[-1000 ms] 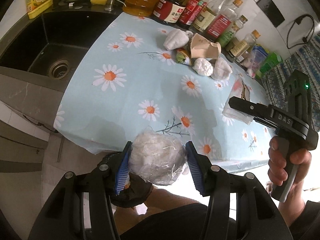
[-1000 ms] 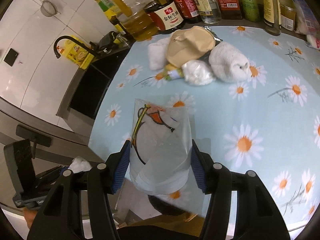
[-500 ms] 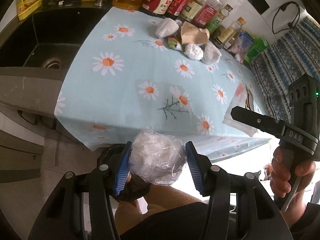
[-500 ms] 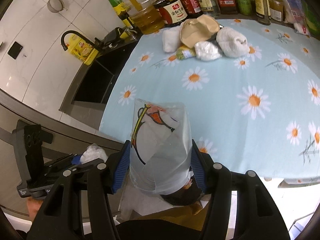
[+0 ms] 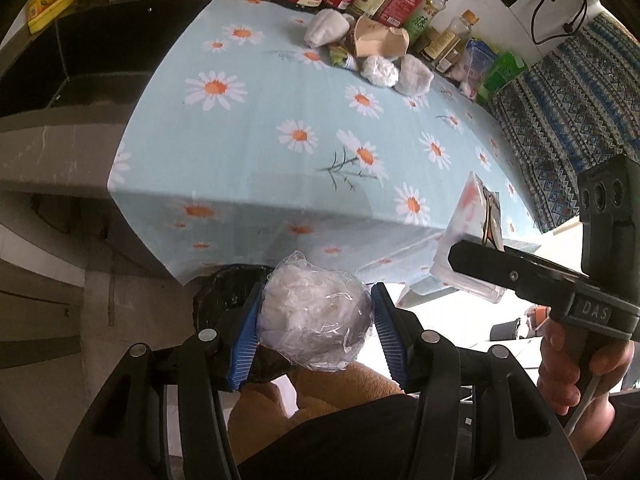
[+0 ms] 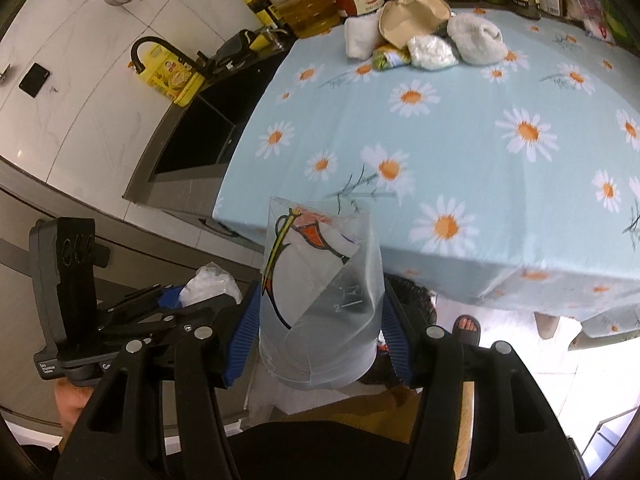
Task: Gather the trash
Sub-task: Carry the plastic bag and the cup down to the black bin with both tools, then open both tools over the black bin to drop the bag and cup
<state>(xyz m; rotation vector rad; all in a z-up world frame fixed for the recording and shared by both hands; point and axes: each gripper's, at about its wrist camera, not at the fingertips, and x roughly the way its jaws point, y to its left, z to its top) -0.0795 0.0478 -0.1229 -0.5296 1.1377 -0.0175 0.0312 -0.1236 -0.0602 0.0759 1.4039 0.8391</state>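
Below the table's near edge, above a dark bin (image 5: 224,292), left gripper (image 5: 316,322) clamps a crumpled white plastic wad (image 5: 314,320) and right gripper (image 6: 318,320) a clear printed bag (image 6: 320,300); centre each over the bin's mouth before letting go.

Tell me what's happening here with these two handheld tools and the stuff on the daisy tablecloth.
A person is clearing trash. The left tool grips a wad of white paper wrapped in clear plastic, and the right tool grips a clear plastic cup with a printed design. Both are held off the table's near edge, above a black bin on the floor. A crushed paper cup, more wads and a wrapper are left near the bottles.
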